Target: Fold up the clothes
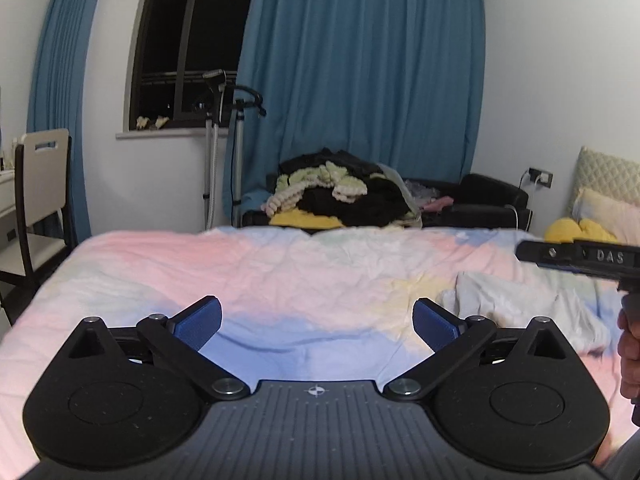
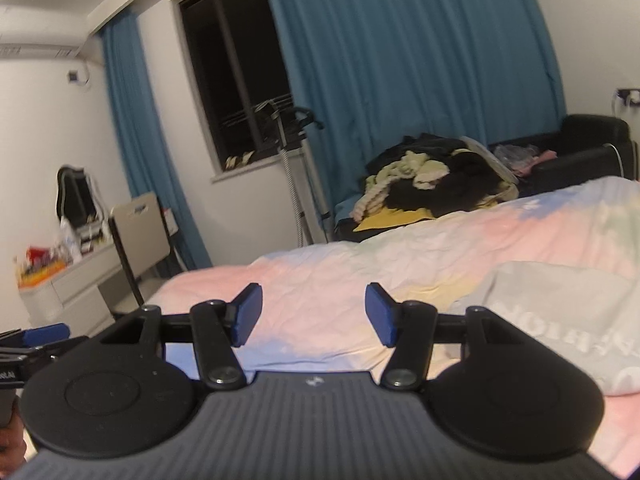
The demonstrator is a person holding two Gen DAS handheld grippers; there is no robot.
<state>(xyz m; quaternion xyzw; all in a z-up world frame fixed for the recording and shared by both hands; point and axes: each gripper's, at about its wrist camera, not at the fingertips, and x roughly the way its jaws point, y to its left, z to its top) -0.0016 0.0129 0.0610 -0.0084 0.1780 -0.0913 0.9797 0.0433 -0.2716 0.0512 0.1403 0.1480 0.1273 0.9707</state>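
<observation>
A light grey garment lies crumpled on the pastel bedspread, to the right of my left gripper. That gripper hovers over the bed with its blue pads wide apart and nothing between them. In the right wrist view the same grey garment, with white lettering, lies to the right of my right gripper. Its jaws are open and empty above the pink and white bedspread. The right tool's black body shows at the left wrist view's right edge, held by a hand.
A heap of dark, green and yellow clothes sits on a black sofa beyond the bed. Blue curtains, a window and a garment steamer stand behind. A chair and desk are at the left. Pillows lie at the right.
</observation>
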